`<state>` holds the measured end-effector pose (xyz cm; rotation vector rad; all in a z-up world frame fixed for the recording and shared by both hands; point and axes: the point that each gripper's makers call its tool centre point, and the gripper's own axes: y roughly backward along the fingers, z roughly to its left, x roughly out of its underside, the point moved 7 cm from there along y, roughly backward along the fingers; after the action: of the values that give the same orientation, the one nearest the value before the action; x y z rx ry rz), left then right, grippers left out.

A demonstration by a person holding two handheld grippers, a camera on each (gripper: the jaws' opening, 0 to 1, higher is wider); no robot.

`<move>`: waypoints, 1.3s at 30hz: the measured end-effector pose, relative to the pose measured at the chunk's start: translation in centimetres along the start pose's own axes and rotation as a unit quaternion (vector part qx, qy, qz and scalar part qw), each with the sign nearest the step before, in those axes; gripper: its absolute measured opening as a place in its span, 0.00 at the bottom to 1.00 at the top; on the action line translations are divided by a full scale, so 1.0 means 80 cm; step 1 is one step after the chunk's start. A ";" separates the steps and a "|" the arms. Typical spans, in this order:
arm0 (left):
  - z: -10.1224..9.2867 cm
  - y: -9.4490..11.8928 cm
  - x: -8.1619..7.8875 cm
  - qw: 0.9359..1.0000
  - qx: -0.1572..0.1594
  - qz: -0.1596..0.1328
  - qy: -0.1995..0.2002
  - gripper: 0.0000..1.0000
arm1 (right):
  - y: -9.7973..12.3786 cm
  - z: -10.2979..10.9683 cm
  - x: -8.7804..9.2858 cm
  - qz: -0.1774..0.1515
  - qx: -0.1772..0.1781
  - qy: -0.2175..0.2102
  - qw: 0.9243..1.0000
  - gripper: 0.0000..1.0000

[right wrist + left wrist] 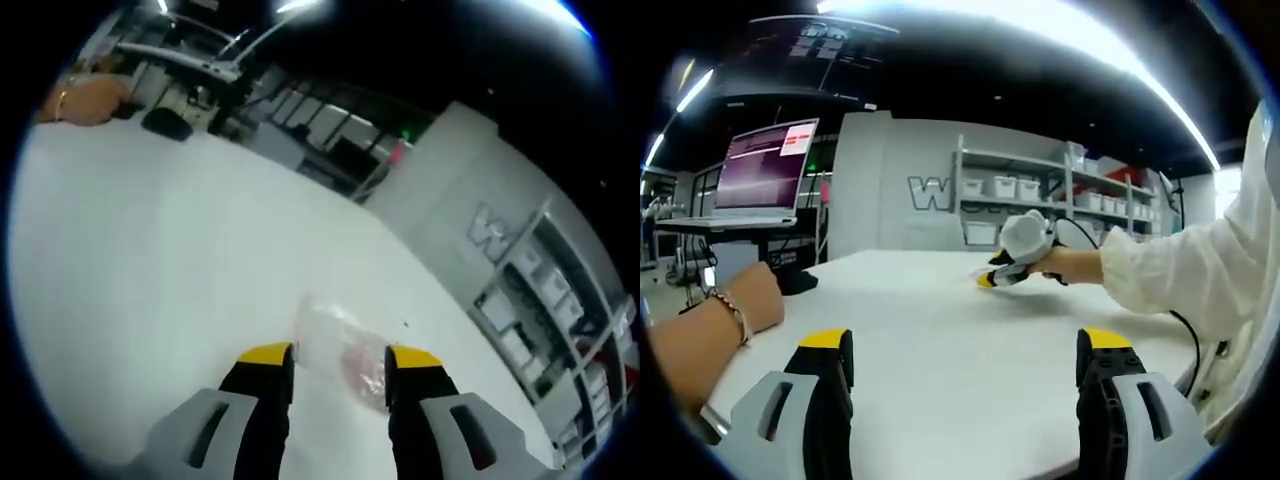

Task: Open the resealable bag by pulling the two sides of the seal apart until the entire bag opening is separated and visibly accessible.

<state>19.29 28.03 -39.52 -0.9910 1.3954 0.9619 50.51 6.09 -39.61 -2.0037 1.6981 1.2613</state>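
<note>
A clear resealable bag (340, 335) with something pink inside lies flat on the white table (150, 250). In the right gripper view my right gripper (338, 357) is open, its yellow-tipped fingers either side of the bag's near part; whether they touch it I cannot tell. My left gripper (965, 348) is open wide over bare table (940, 330), nothing between its fingers. The left gripper view also catches the right gripper (998, 277) farther off, low on the table, held by a white-gloved hand (1027, 238) with a white sleeve.
A bare forearm with a bracelet (715, 325) rests at the table's left edge, and its hand (85, 100) sits at the far corner. Beyond it stand a lit laptop (765, 165) and a dark object (165, 122). Shelves with white bins (1040, 190) line the back wall.
</note>
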 end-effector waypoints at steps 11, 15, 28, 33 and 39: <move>-0.001 0.001 0.000 1.000 0.002 0.001 -0.001 0.91 | -0.004 0.008 0.001 -0.006 -0.013 0.000 1.000 0.21; -0.001 0.001 0.000 1.000 0.001 0.002 -0.001 0.91 | -0.005 0.010 0.001 -0.008 -0.017 0.005 1.000 0.16; 0.000 0.004 0.000 1.000 -0.003 0.003 -0.001 0.91 | -0.012 0.009 0.001 -0.016 -0.020 -0.005 1.000 0.05; 0.002 0.005 0.000 1.000 -0.005 0.003 -0.001 0.91 | -0.012 0.008 0.004 -0.014 -0.021 -0.026 0.999 0.01; 0.003 0.004 0.000 1.000 -0.006 0.004 -0.001 0.91 | -0.012 0.001 0.004 -0.015 -0.018 -0.066 0.998 0.00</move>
<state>19.07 28.40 -39.52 -0.9938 1.3935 0.9776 51.33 6.26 -40.24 -1.9118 1.5907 1.3897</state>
